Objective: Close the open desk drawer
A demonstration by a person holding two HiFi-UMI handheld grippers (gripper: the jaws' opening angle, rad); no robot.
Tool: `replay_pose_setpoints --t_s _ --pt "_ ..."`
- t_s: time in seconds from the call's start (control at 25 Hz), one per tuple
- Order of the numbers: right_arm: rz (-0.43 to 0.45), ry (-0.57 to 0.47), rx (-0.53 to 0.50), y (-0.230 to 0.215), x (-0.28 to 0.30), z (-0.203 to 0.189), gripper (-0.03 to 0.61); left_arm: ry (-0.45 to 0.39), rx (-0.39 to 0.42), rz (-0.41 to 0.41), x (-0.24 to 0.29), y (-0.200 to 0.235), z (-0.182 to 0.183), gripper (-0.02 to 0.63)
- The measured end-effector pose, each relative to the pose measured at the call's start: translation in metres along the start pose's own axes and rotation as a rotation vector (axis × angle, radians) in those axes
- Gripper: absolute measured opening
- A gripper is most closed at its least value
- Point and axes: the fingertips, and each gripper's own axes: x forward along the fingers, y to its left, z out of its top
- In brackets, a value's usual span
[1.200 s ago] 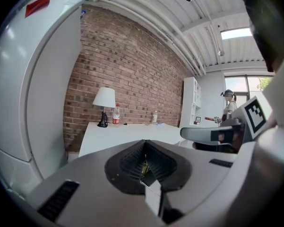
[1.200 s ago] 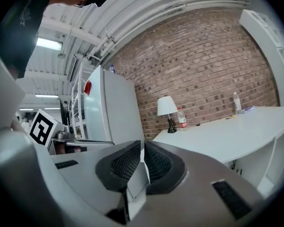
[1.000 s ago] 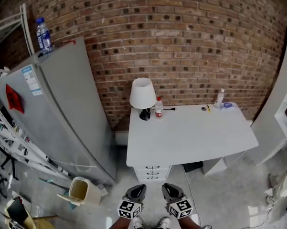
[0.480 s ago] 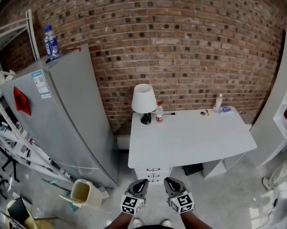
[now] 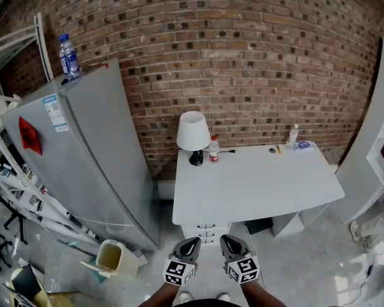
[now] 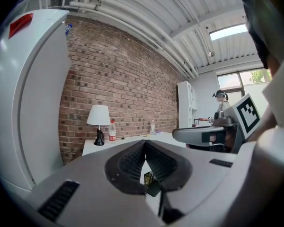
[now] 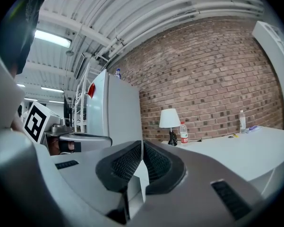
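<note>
Desk stands against brick wall beside fridge.

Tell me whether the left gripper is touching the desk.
Apart. The left gripper view shows the left gripper with its jaws together in open air, and the desk standing well beyond their tips with clear space between.

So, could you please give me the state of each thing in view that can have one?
Left gripper: shut, empty.
Right gripper: shut, empty.
Desk drawers: fronts visible under the desk edge; open or closed unclear.
Fridge: door shut.
Water bottle on the fridge: upright.
Lamp: upright on the desk.
Red-labelled bottle: upright beside the lamp.
Bin: lidless, top open.
</note>
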Motion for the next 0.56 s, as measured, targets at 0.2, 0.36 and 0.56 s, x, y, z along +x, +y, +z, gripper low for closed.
replay_pose_setpoints --t_s 0.2,0.36,0.56 --pt "-0.008 0.014 0.059 0.002 -0.004 -0.009 0.035 0.008 -0.011 -0.001 -0.001 -0.001 -0.004 0.008" --pt "-0.008 0.004 0.052 0.003 -0.005 -0.006 0.035 -0.004 0.0 0.02 -0.002 0.001 0.0 0.008" --pt "-0.011 -0.033 0.033 0.004 -0.006 0.01 0.035 -0.018 0.017 0.056 -0.008 0.009 0.006 0.008"
